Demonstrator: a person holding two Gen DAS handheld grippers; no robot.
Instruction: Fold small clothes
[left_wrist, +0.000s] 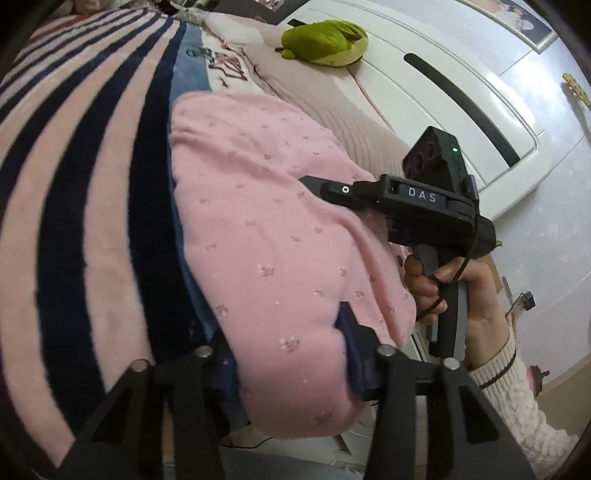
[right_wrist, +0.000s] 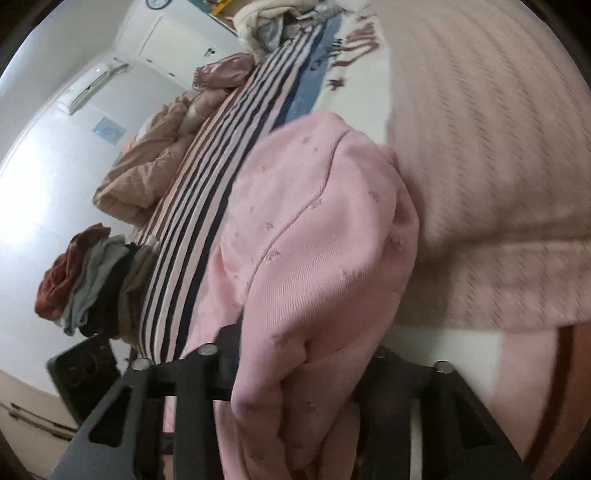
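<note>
A small pink garment with a tiny flower print lies on the bed, over a blue cloth and a pink-and-navy striped blanket. My left gripper is shut on the garment's near edge, with cloth bunched between its fingers. My right gripper shows in the left wrist view, held in a hand, its tip on the garment's far side. In the right wrist view the garment fills the space between the right gripper's fingers, which are shut on a thick fold.
A green plush toy sits by the white headboard. A pile of folded clothes lies at the striped blanket's edge, with a tan quilt behind it. A pale pink knitted cover lies to the right.
</note>
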